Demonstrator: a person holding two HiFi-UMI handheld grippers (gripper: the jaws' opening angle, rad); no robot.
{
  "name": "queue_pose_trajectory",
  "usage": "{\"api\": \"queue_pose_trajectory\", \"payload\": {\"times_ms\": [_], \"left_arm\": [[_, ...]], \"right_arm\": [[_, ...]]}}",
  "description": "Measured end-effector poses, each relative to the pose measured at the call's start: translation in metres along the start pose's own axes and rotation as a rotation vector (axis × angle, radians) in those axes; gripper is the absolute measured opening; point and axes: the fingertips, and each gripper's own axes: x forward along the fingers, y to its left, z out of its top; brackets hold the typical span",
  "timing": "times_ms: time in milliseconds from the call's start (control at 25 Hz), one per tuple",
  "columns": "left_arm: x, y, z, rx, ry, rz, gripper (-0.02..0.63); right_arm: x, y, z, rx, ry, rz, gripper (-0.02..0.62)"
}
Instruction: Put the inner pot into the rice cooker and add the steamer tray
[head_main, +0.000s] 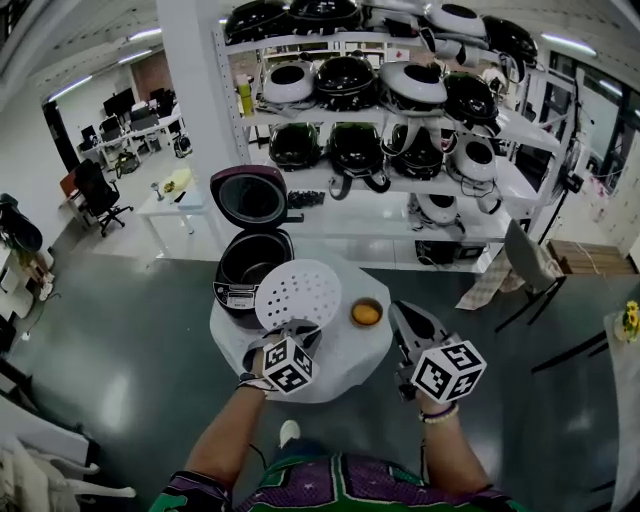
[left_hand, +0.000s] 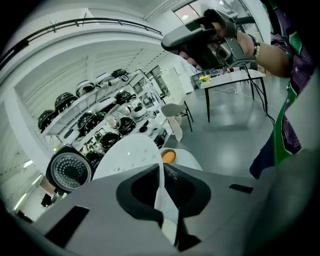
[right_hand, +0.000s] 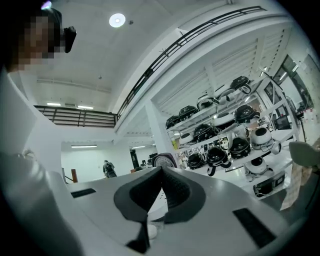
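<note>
A black rice cooker (head_main: 248, 268) stands open on the round white table (head_main: 345, 365), lid (head_main: 248, 195) up, its inside dark. My left gripper (head_main: 299, 330) is shut on the near rim of the white perforated steamer tray (head_main: 298, 293), which hangs tilted just right of the cooker's opening. In the left gripper view the tray's thin edge (left_hand: 162, 197) sits pinched between the jaws of the left gripper (left_hand: 161, 169), with the lid (left_hand: 70, 171) beyond. My right gripper (head_main: 400, 312) is raised over the table's right side, shut and holding nothing; its jaws meet in the right gripper view, right gripper (right_hand: 161, 171).
A small bowl holding something orange (head_main: 366, 313) sits on the table right of the tray. White shelves (head_main: 400, 120) lined with several rice cookers stand behind. A folding chair (head_main: 528, 265) is at the right, and desks with office chairs (head_main: 100, 195) at the far left.
</note>
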Motion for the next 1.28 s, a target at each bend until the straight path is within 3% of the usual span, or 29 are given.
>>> {"api": "queue_pose_trajectory", "payload": {"times_ms": [640,1280], "left_arm": [[-0.012,0.137,-0.071,-0.042,0.055,0.078,0.041],[0.054,0.234,-0.166,-0.025,0.073,-0.038,0.041]], "right_arm": [[0.08,0.021,-0.005,-0.014,0.049,-0.022,0.005],[0.181,0.04,-0.023,-0.021,0.065,-0.185,0.005]]}}
